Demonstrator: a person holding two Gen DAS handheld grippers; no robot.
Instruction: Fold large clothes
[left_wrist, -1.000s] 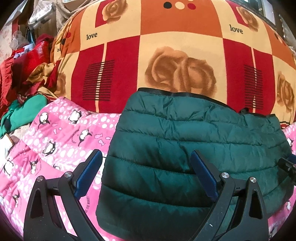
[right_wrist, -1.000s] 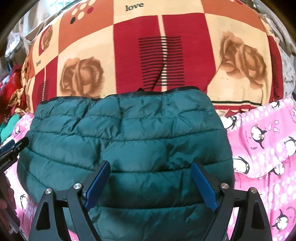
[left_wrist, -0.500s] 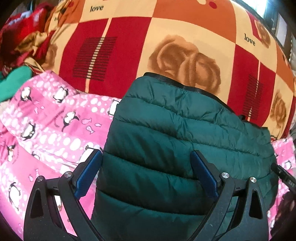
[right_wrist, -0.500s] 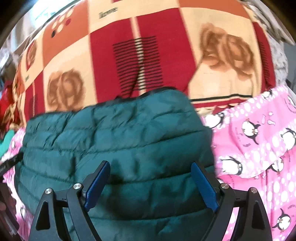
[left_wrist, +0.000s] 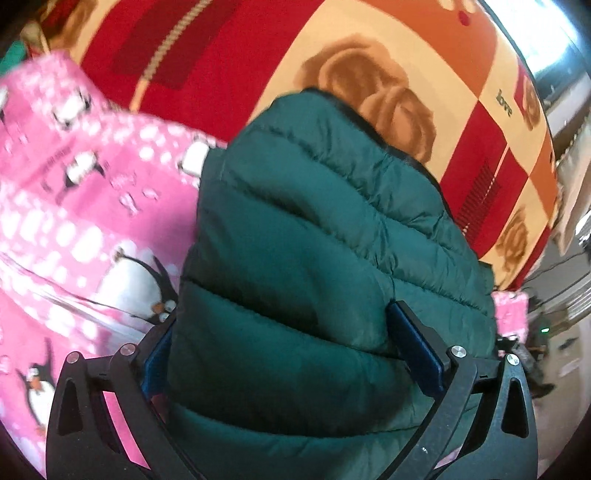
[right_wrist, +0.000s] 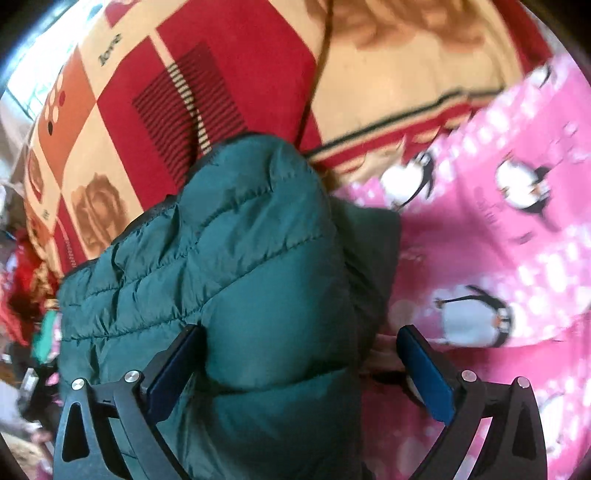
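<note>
Behind everything lies your checked rose blanket (left_wrist: 369, 48), with "love" legible near its right edge in the left wrist view. One green puffer jacket (left_wrist: 314, 258) sits folded on the pink penguin sheet (left_wrist: 74, 221); your left gripper (left_wrist: 291, 350) has just been opening and now straddles the jacket's left edge, closer than a second ago. Right wrist view: "love" again (upper left), and your right gripper (right_wrist: 301, 369), jaws just widened, straddles the jacket's right edge, pads not pressing.
</note>
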